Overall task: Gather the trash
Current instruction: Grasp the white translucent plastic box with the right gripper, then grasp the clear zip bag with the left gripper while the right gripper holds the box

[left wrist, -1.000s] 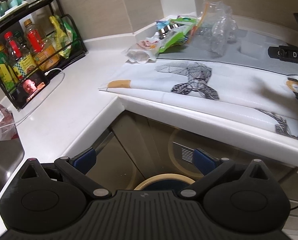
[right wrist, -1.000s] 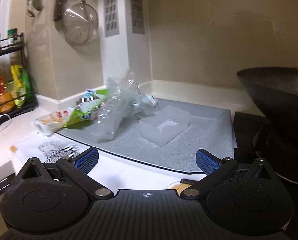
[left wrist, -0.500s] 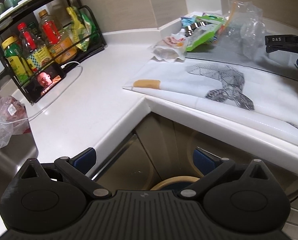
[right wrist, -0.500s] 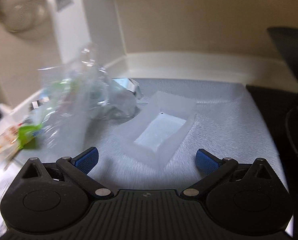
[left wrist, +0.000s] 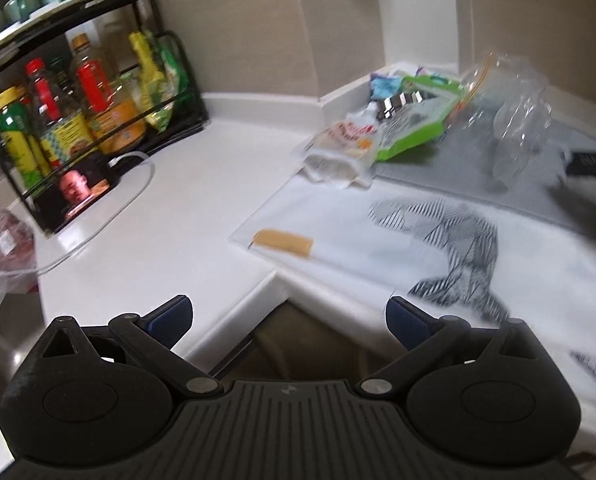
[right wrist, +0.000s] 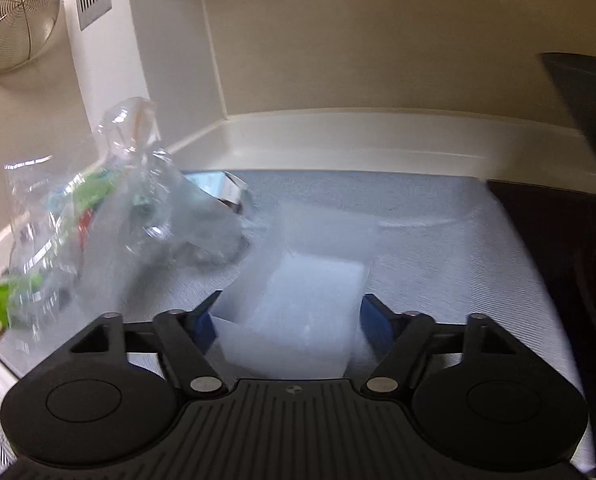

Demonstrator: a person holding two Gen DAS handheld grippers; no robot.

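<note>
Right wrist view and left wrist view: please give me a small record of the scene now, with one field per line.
surface: grey mat on a white counter
right hand-held gripper: jaws closing, translucent plastic box between them
left hand-held gripper: open, nothing between the jaws
other trash: crumpled clear plastic bag, green wrapper
nearby: bottle rack, wire strainer on the wall

dark wok [right wrist: 586, 92] cut off at right edge; clear plastic bag [right wrist: 109, 216] motion-blurred
</note>
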